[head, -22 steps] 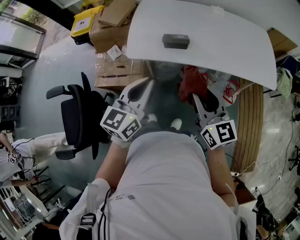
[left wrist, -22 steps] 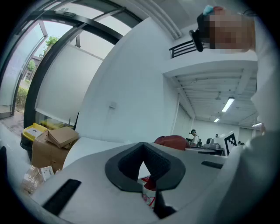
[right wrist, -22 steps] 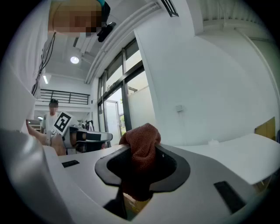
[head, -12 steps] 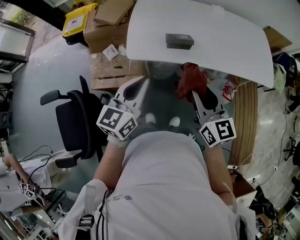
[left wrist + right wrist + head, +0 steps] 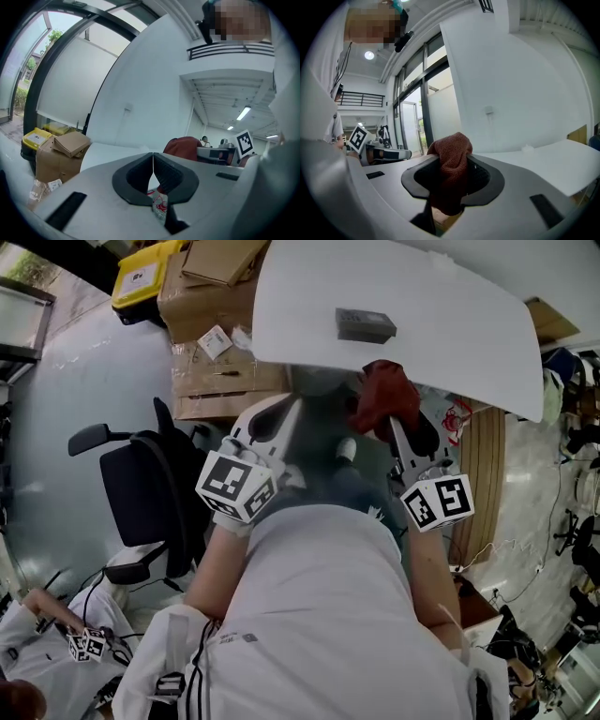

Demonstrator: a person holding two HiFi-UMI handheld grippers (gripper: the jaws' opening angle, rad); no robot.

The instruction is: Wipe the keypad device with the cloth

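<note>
**A:** What has changed in the last second?

**B:** The person has stepped toward the wide white table (image 5: 469,343). In the head view a pale shoe (image 5: 345,448) sits further ahead than it did. The black office chair (image 5: 141,488) has slid off to the left, and the table's near edge has come closer to both grippers.

**A:** And the cloth?

**B:** The crumpled red terry cloth (image 5: 384,395) is pinched in the right gripper (image 5: 450,174). That gripper's own view shows the dark jaws pressing the fabric from both sides, with a bunch standing above them and a tail hanging below. A moment ago the cloth showed short of the table edge. Now its top overlaps that edge (whether it is above the surface or only in front of it, I can't tell).

**A:** The left gripper?

**B:** The left gripper (image 5: 153,161) has its jaws pressed together on nothing, as before, and is held roughly level beside the other.

**A:** Where is the thing to be cleaned?

**B:** The dark grey rectangular keypad device (image 5: 366,325) lies flat on the table, toward the far side. It hasn't moved and is well apart from the cloth.

**A:** What does that mean for the job?

**B:** I'd judge this to be the approach: the cloth is in hand and no wiping has begun. What's left is the reach forward over the table, and the free left gripper could steady the device if it slides.
</note>
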